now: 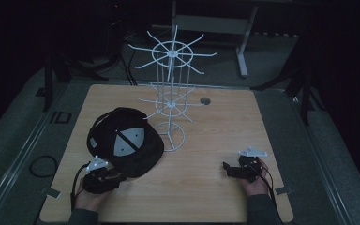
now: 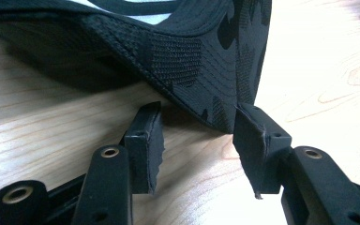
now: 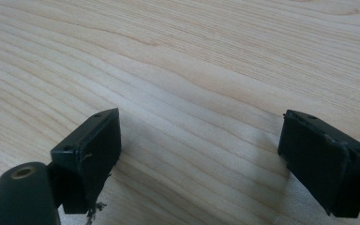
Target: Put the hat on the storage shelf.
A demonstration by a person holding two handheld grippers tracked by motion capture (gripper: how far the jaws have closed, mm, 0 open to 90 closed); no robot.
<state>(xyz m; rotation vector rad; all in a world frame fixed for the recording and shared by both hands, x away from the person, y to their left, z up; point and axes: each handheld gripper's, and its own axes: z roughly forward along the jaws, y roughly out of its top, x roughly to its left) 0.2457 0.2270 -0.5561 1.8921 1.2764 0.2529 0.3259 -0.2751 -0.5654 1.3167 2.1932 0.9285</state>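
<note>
Both tongs (image 1: 104, 177) (image 1: 229, 169) low, gaping, left at cap (image 1: 122, 140)

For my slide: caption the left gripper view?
Open left gripper poised at the edge of a black cap on the wooden table.

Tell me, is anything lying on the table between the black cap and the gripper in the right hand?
No: the high view shows bare table between the cap and right gripper.

Dim lab: bare wooden table (image 1: 215, 131), tripod legs (image 1: 281, 82)
</note>
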